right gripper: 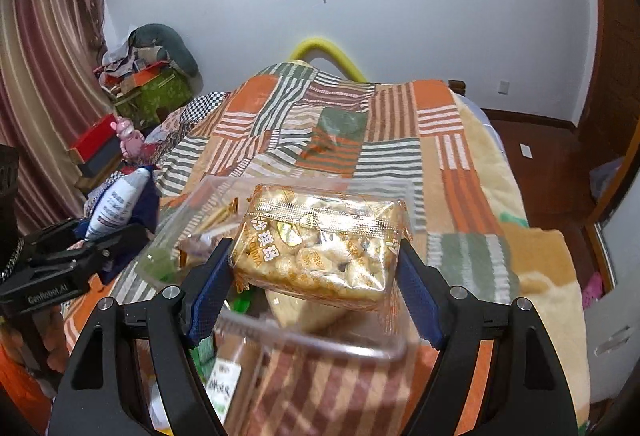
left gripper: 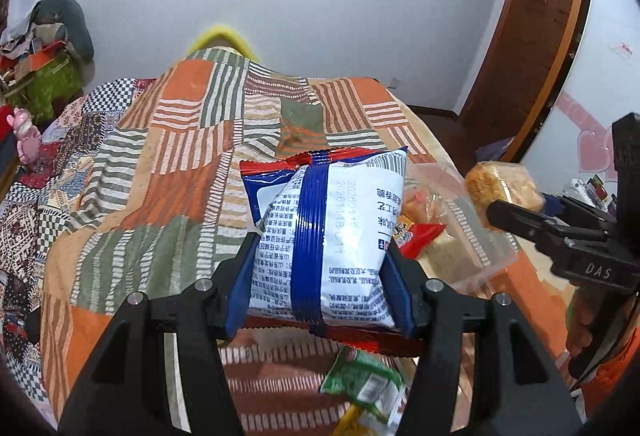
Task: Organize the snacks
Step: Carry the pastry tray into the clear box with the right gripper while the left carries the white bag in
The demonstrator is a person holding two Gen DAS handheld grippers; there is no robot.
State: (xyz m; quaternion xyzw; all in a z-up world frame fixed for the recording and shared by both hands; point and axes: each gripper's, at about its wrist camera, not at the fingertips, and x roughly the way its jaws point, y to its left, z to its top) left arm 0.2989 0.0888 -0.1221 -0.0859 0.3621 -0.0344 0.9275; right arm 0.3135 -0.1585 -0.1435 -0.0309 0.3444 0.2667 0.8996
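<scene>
Orange, green and white striped patchwork quilt [left gripper: 168, 164]; white snack bag [left gripper: 332, 236] with a blue seam; golden, possibly rice-cake, packet [right gripper: 320, 244].

Your white-and-blue snack bag [left gripper: 324, 232] (red crimped ends, back seam facing you) hangs lifted above the patchwork bed. Your clear-wrapped puffed-rice cake pack [right gripper: 320, 246] sits tilted over the clear plastic container [right gripper: 280, 340], which holds smaller packets.

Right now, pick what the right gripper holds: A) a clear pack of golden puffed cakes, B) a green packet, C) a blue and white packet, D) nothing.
A: the right gripper is shut on the pack of golden puffed cakes, above the clear plastic box; the left gripper has the blue and white packet.
</scene>
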